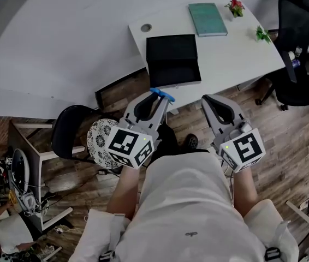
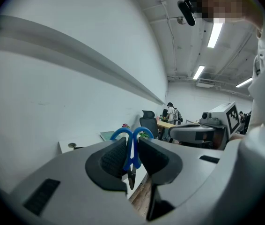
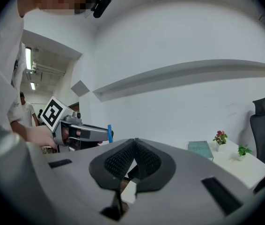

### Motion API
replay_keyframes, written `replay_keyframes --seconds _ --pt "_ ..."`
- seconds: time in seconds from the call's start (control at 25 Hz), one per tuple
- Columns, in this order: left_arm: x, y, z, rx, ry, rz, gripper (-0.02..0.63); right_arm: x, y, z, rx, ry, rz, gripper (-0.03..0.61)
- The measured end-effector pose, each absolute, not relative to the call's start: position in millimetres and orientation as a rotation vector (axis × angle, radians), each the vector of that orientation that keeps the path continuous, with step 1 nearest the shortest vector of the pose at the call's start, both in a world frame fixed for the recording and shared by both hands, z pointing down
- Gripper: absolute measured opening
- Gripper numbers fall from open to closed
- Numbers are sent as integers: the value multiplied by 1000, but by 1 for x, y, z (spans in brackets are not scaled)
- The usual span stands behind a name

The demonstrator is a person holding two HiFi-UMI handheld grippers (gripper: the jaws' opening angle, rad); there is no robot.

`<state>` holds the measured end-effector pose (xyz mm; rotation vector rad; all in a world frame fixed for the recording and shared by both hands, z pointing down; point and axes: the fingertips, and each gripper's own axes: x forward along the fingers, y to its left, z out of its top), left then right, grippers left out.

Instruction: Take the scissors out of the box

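Both grippers hung short of the box (image 1: 173,59), on the person's side. The left gripper (image 1: 155,103) had its jaws clamped on the scissors (image 1: 163,95) at the blue handles, clear of the box, so removal looked done; the right gripper (image 1: 213,103), jaws together, held nothing.

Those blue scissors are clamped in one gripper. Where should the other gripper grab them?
Probably the blue handle loops, coming from above. They stand clear over the left gripper and are broad and rounded, while the blades of the scissors hang below it, thin and pointed.
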<state>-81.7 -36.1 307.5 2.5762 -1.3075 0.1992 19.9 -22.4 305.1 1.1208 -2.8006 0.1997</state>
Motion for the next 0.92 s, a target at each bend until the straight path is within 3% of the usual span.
replay_keyframes --seconds 0.92 --pt "-76 -35 306 2576 -1306 198 91 28 -19 307 1131 -2789 208 6"
